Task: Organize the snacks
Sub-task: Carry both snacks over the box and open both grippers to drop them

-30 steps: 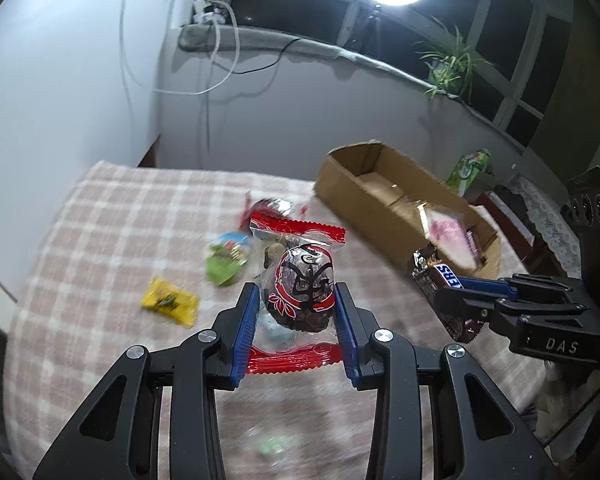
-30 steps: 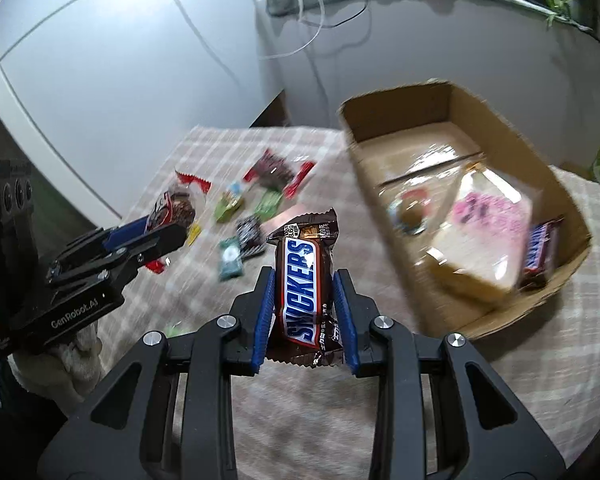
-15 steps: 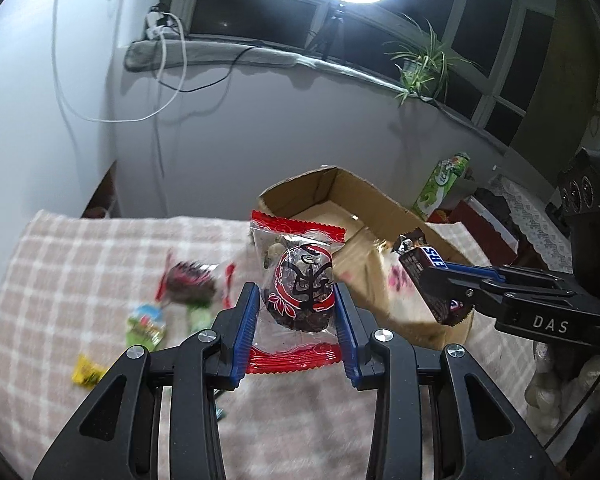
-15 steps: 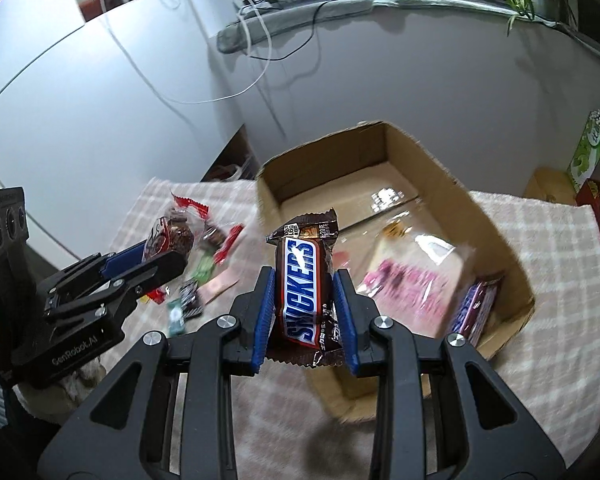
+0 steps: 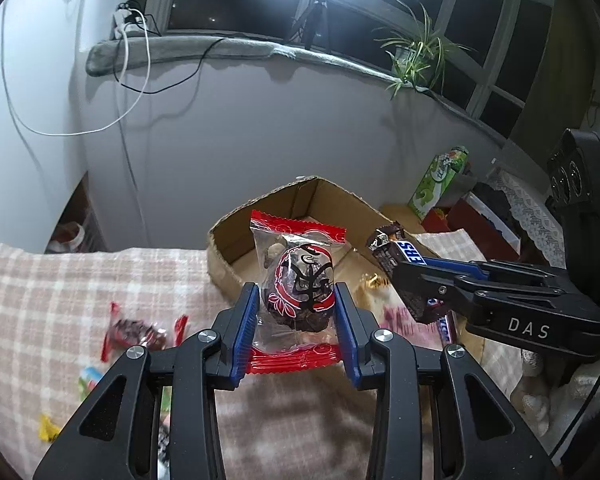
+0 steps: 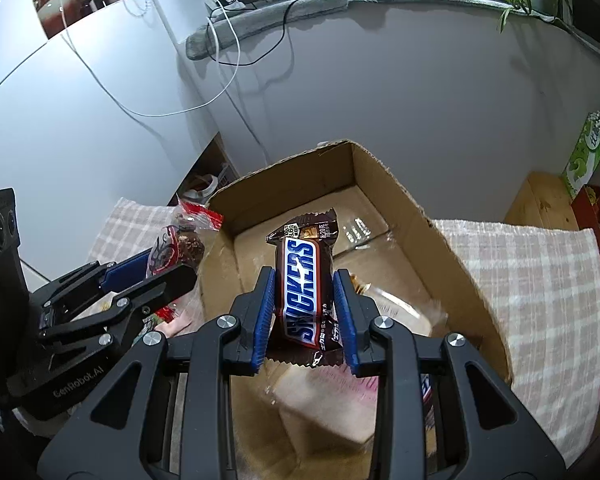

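My left gripper (image 5: pixel 296 304) is shut on a clear red-edged snack packet (image 5: pixel 298 284) with a dark round sweet inside, held just before the near left wall of the open cardboard box (image 5: pixel 228 240). My right gripper (image 6: pixel 304 300) is shut on a Snickers bar (image 6: pixel 304 292) and holds it above the inside of the box (image 6: pixel 452 248). Each gripper shows in the other's view: the right one with the Snickers (image 5: pixel 404 264), the left one with the packet (image 6: pixel 176 248). A clear bag with pink print (image 6: pixel 400 308) and another Snickers (image 5: pixel 444 328) lie in the box.
Loose snacks lie on the checked tablecloth (image 5: pixel 40 280) left of the box: a red-ended sweet (image 5: pixel 136 330), a green one (image 5: pixel 90 380), a yellow one (image 5: pixel 48 432). A green carton (image 5: pixel 436 188) stands behind the box. A white wall with cables is at the back.
Both grippers have moved forward to the box with their snacks still held. The right one now hangs over the box's inside; the left one has reached its near wall.
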Demonstrator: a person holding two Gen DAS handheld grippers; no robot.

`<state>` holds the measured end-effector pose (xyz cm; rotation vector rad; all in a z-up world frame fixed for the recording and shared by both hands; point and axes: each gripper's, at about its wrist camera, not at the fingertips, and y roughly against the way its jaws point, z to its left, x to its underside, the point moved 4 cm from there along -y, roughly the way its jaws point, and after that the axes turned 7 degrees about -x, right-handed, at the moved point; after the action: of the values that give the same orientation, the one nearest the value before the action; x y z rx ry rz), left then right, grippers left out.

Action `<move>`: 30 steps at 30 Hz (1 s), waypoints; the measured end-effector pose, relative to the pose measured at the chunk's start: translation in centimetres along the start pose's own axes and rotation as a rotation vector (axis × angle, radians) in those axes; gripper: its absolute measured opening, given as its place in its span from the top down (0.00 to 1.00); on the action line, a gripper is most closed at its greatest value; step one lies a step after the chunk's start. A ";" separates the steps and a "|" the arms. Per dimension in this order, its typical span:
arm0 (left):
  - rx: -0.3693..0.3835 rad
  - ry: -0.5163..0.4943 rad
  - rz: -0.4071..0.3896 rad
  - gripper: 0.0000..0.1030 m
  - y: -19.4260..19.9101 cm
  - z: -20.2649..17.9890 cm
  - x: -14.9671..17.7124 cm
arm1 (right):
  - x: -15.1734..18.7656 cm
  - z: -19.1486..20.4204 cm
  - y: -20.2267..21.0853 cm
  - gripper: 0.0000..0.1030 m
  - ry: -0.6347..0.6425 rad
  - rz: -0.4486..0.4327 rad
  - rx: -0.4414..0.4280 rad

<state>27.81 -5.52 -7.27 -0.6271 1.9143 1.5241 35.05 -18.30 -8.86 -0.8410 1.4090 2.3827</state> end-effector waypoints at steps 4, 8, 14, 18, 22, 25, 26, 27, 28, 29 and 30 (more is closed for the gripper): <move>0.000 0.005 0.014 0.65 -1.3 -0.1 -0.3 | -0.5 -0.6 -0.9 0.70 -0.009 0.007 0.004; 0.000 0.006 0.031 0.65 -2.5 -0.2 -0.2 | -0.8 -0.8 -1.5 0.70 -0.007 0.011 0.010; 0.000 -0.005 0.044 0.65 -3.2 -0.5 -0.2 | -0.9 -1.2 -1.7 0.55 -0.021 0.004 0.032; -0.004 -0.011 0.034 0.62 -3.1 -0.8 -0.5 | -1.0 -1.4 -1.2 0.50 -0.023 -0.009 0.038; -0.002 -0.006 0.033 0.61 -2.9 -0.8 -0.5 | -0.9 -1.2 -0.6 0.50 -0.023 -0.016 0.042; -0.007 -0.005 0.031 0.61 -2.6 -0.8 -0.3 | -0.8 -1.0 0.0 0.50 -0.025 -0.022 0.043; -0.007 -0.001 0.030 0.61 -2.4 -0.8 -0.3 | -0.7 -0.9 0.3 0.50 -0.024 -0.025 0.043; -0.007 0.001 0.028 0.61 -2.2 -0.7 -0.3 | -0.6 -0.7 0.6 0.50 -0.024 -0.029 0.042; -0.008 0.004 0.023 0.61 -1.8 -0.7 -0.3 | -0.5 -0.5 1.0 0.50 -0.022 -0.032 0.041; -0.009 0.007 0.018 0.61 -1.4 -0.7 -0.3 | -0.4 -0.3 1.3 0.50 -0.020 -0.036 0.041; -0.009 0.010 0.013 0.61 -1.0 -0.6 -0.3 | -0.3 0.0 1.7 0.50 -0.017 -0.040 0.041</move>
<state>28.61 -6.35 -7.66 -0.6285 1.9234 1.5412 34.48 -19.17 -7.49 -0.8289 1.4158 2.3183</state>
